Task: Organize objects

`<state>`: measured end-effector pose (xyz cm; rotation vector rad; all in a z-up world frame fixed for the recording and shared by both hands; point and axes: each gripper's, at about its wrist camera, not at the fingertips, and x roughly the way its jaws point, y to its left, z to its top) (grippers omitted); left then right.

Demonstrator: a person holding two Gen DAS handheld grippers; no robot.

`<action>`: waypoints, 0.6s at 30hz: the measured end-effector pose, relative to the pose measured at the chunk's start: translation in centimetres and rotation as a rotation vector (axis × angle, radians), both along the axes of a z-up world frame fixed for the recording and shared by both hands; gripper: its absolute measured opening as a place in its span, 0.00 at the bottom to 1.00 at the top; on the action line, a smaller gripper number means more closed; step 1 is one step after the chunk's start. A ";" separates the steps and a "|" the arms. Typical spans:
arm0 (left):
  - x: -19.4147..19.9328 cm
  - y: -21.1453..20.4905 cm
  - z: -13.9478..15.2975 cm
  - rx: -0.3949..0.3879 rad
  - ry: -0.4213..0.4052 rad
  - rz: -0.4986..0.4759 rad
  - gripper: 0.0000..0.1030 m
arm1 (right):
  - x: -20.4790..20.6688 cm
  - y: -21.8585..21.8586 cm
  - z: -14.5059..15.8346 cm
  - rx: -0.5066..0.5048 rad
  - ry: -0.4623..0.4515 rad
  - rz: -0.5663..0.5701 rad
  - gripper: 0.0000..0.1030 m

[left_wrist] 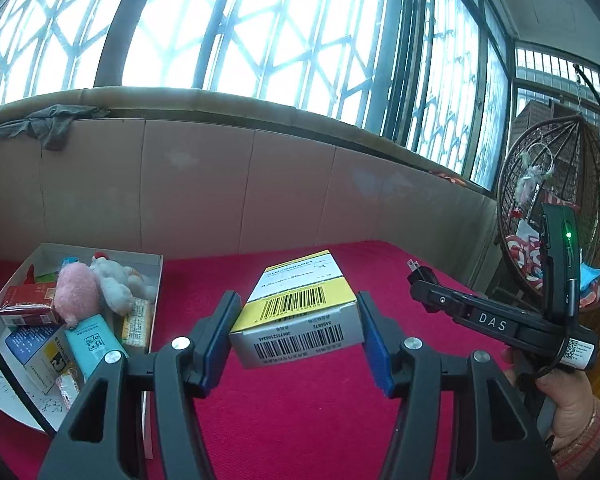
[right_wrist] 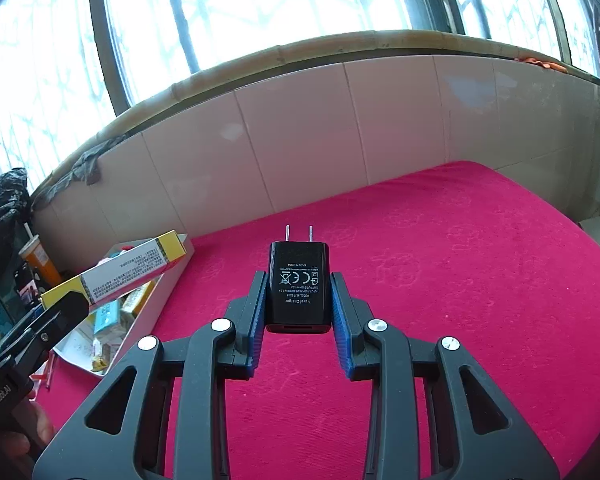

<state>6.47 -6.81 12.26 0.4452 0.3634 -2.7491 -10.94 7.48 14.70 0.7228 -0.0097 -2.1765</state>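
My left gripper (left_wrist: 296, 328) is shut on a yellow and white medicine box (left_wrist: 300, 308) with barcodes, held above the red cloth. The same box (right_wrist: 132, 268) shows at the left of the right wrist view, over the white cardboard box. My right gripper (right_wrist: 299, 300) is shut on a black travel charger (right_wrist: 299, 284) with its two prongs pointing away. The right gripper with the charger (left_wrist: 418, 274) also shows at the right of the left wrist view.
A white cardboard box (left_wrist: 156, 268) at the left holds a pink plush (left_wrist: 78, 292), a white plush (left_wrist: 116, 280) and several small packages. The red cloth (right_wrist: 460, 280) covers the surface. A tiled wall (left_wrist: 220, 188) stands behind. A hanging wicker chair (left_wrist: 556, 208) is at far right.
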 end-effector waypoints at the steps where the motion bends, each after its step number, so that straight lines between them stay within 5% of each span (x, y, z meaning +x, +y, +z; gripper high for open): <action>1: 0.2 -0.1 0.0 0.001 0.003 0.003 0.57 | 0.2 -0.2 0.1 0.002 0.003 0.003 0.28; 18: 3.1 -2.4 0.0 0.024 0.031 0.065 0.56 | 2.7 -2.4 0.5 0.018 0.013 0.086 0.28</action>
